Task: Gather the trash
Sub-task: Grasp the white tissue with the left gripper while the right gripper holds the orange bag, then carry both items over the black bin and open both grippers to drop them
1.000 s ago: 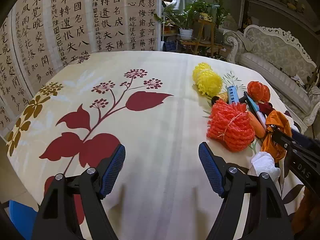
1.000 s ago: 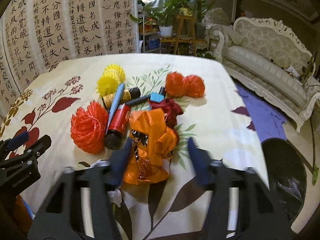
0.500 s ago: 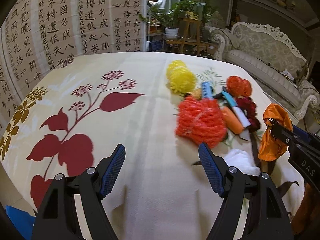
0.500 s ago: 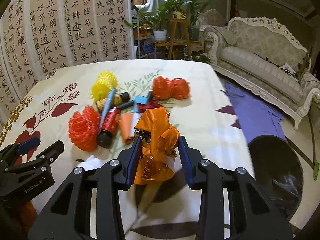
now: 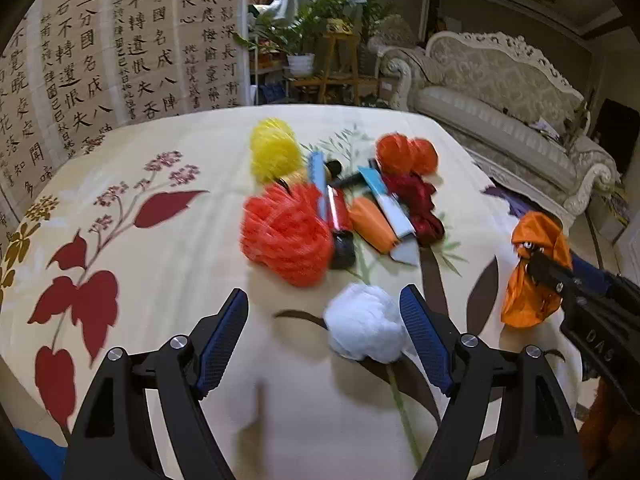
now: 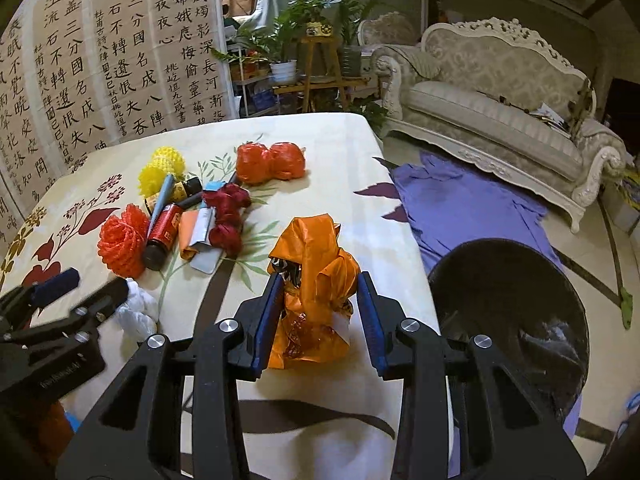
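The right gripper [image 6: 316,316] clamps a crumpled orange plastic bag [image 6: 316,280] at frame centre; the left gripper [image 5: 324,336] gapes around a white tissue wad [image 5: 366,328], untouched, its jaws having just widened.

Crumpled tissue [image 5: 366,328] on table [image 5: 192,240], before trash pile [image 5: 336,204].

My right jaws clamp the crumpled orange bag [image 6: 316,300] upright beside the black bin [image 6: 508,320]; inside, perhaps foil.
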